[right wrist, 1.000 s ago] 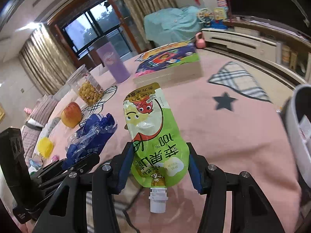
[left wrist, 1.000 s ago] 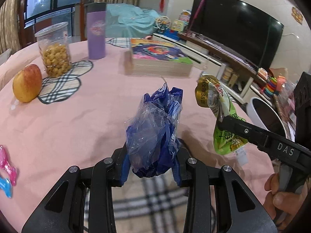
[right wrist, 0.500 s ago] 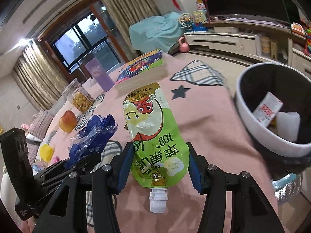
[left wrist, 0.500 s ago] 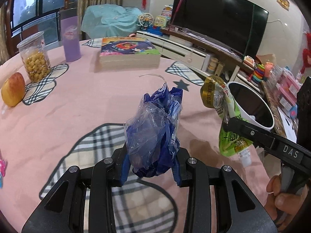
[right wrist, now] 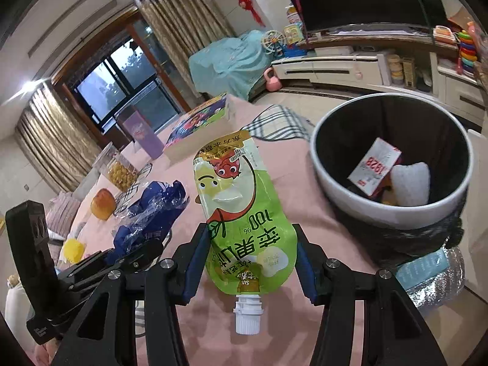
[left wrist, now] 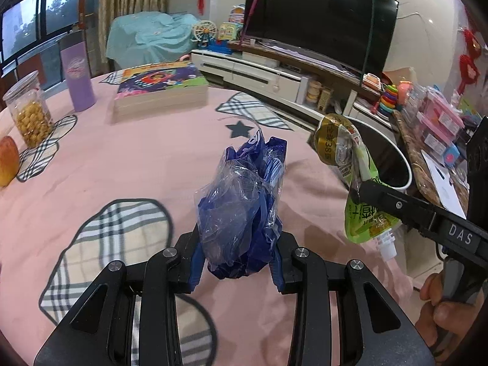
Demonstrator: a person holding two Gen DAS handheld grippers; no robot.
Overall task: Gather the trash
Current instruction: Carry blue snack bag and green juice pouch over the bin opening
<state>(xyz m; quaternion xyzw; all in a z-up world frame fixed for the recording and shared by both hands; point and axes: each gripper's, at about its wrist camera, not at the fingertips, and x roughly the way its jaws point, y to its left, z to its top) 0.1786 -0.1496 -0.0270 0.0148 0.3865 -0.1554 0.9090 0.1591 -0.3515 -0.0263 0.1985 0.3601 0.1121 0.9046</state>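
The left gripper [left wrist: 236, 270] pinched one crumpled blue wrapper [left wrist: 244, 210] above the pink table [left wrist: 128, 167]. The right gripper [right wrist: 248, 270] clamped one green juice pouch [right wrist: 244, 219], spout down. One trash bin [right wrist: 335, 183] sat at two o'clock in the right wrist view, holding one red-and-white carton [right wrist: 373, 166] and one white wad [right wrist: 410, 183].

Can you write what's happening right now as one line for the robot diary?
left gripper: shut on wrapper | right gripper: shut on pouch | bin: beside table, not yet reached
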